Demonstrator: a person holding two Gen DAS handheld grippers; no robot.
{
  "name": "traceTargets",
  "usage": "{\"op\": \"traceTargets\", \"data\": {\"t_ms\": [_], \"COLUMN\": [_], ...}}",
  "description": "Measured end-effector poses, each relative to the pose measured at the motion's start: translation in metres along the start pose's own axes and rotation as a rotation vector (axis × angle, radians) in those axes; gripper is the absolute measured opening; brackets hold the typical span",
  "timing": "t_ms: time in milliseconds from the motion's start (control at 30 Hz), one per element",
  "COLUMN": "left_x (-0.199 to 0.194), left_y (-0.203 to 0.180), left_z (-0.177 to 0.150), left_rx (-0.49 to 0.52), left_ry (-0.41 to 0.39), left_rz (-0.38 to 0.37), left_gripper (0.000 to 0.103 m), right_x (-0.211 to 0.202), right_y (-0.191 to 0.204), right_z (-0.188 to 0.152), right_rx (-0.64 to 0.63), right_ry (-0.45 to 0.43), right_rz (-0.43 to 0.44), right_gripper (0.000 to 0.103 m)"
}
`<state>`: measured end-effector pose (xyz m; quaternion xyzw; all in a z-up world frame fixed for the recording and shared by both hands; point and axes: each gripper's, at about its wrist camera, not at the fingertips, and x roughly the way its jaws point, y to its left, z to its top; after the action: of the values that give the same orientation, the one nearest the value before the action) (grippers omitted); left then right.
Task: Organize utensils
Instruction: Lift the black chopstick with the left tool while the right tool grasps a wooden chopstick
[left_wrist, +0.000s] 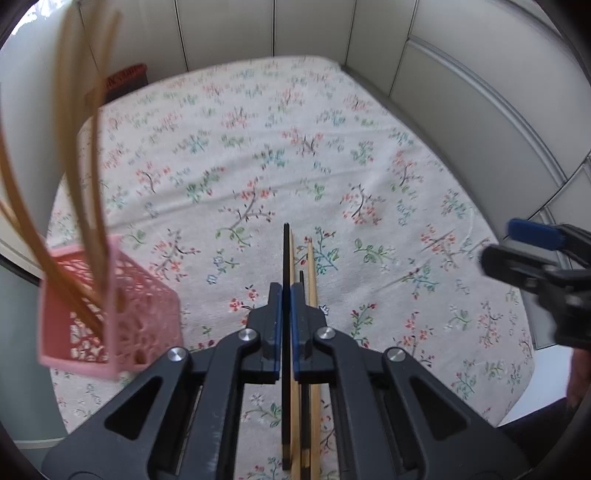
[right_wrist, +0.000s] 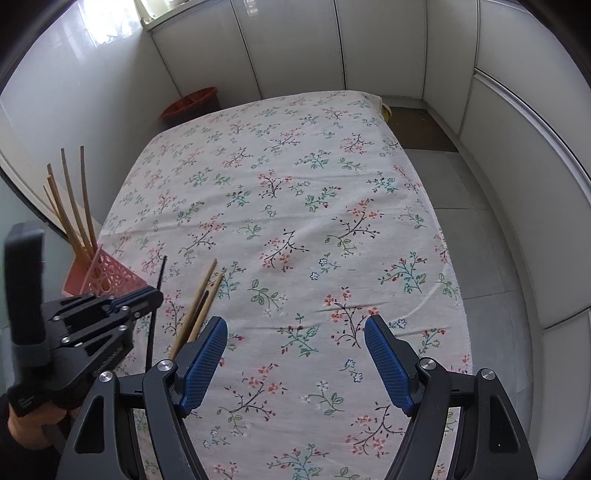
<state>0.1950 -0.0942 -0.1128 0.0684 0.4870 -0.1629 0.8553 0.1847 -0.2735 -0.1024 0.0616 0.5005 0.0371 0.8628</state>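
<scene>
Left gripper (left_wrist: 283, 291) clamps one black chopstick (left_wrist: 286, 295); right gripper (right_wrist: 295, 328) hangs with fingers spread wide and nothing between them.

At far left a pink lattice basket (left_wrist: 147, 314) stands on the floral tablecloth (left_wrist: 258, 155), with several wooden chopsticks (left_wrist: 92, 184) leaning up out of it. Just right of the basket, the gripped black chopstick points forward above the cloth, and loose bamboo chopsticks (right_wrist: 201, 299) plus another black one (left_wrist: 303, 332) lie on the cloth beside it.

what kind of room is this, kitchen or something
Probably a home kitchen or dining corner: a table under a floral tablecloth, pale cabinet-like panels around it, and a pink basket holding wooden chopsticks.
</scene>
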Motion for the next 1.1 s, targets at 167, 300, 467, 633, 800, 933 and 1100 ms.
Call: {"op": "traceTargets", "data": {"t_ms": [167, 300, 467, 633, 800, 933, 1100], "left_x": [-0.045, -0.077, -0.105, -0.118, -0.124, -0.126, -0.126], "left_y": [0.017, 0.026, 0.043, 0.055, 0.064, 0.068, 0.066], "left_z": [-0.001, -0.006, -0.017, -0.023, -0.025, -0.029, -0.028], "left_rx": [-0.013, -0.015, -0.035, -0.049, -0.057, -0.063, -0.066], "left_ry": [-0.103, -0.188, -0.268, -0.306, -0.331, -0.331, -0.333], "left_rz": [-0.021, -0.024, -0.036, -0.047, -0.062, -0.062, -0.064], "left_gripper": [0.005, 0.005, 0.005, 0.005, 0.005, 0.005, 0.005], "right_x": [0.016, 0.035, 0.057, 0.083, 0.111, 0.125, 0.127], "right_y": [0.013, 0.031, 0.057, 0.075, 0.08, 0.079, 0.094], "right_z": [0.002, 0.004, 0.011, 0.022, 0.026, 0.026, 0.023], "right_rx": [0.011, 0.01, -0.01, -0.004, 0.041, 0.08, 0.028], "right_ry": [0.033, 0.071, 0.089, 0.115, 0.152, 0.156, 0.134], "right_rz": [0.024, 0.041, 0.044, 0.048, 0.032, 0.022, -0.043], "right_gripper": [0.078, 0.078, 0.06, 0.038, 0.025, 0.021, 0.02]}}
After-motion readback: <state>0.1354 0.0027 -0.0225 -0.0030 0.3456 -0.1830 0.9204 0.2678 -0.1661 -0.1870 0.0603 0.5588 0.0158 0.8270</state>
